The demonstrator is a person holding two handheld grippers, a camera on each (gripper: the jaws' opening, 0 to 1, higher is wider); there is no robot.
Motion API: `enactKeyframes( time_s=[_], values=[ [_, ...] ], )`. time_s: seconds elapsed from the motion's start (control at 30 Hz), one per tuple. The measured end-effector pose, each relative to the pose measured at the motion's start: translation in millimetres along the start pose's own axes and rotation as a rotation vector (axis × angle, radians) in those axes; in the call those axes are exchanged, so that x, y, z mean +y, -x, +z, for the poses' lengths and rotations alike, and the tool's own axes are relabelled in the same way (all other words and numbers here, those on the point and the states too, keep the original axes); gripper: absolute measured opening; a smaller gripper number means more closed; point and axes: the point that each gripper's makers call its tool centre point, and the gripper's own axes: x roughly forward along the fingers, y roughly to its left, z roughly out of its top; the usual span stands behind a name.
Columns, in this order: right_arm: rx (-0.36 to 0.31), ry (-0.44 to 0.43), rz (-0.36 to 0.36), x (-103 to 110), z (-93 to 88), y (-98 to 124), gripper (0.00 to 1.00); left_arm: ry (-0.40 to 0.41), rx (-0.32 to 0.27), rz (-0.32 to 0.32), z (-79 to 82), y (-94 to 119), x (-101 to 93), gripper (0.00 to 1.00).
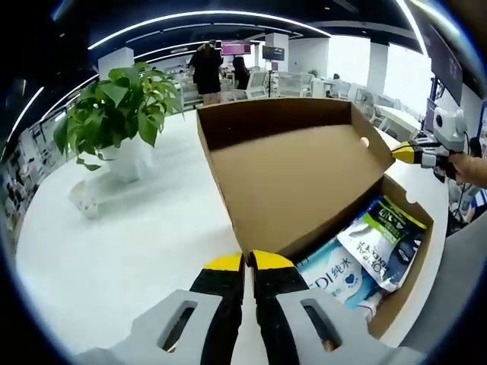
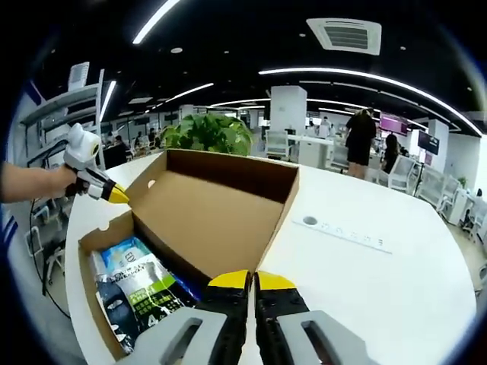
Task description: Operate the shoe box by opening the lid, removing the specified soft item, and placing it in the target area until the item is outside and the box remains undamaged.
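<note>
A brown cardboard shoe box [image 1: 415, 266] [image 2: 95, 243] stands on the white table with its lid [image 1: 297, 182] [image 2: 205, 217] raised upright. Inside lie soft packs: a blue-and-white wipes pack [image 1: 338, 277] [image 2: 122, 255] and a green, white and dark pack [image 1: 384, 239] [image 2: 144, 293]. My left gripper [image 1: 247, 262] [image 2: 118, 196] is shut with its yellow tips at one side edge of the lid. At the opposite side edge my right gripper [image 2: 249, 280] [image 1: 403, 153] is shut the same way. Each seems to pinch the cardboard.
A potted green plant [image 1: 122, 114] [image 2: 209, 133] stands on the table [image 1: 137, 251] [image 2: 380, 289] behind the box. A round cable hole [image 2: 310, 220] sits in the tabletop. People stand far back by desks. A hand [image 2: 30, 182] [image 1: 472, 169] holds each gripper.
</note>
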Motion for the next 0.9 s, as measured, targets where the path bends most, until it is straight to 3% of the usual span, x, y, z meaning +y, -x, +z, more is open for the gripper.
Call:
enactKeyframes(
  time_s=[0.9],
  values=[
    [0.02, -0.092, -0.004, -10, -1.3, -15, 0.0, 0.035, -0.001, -0.01, 3.6, -10, 4.0, 0.01]
  ],
)
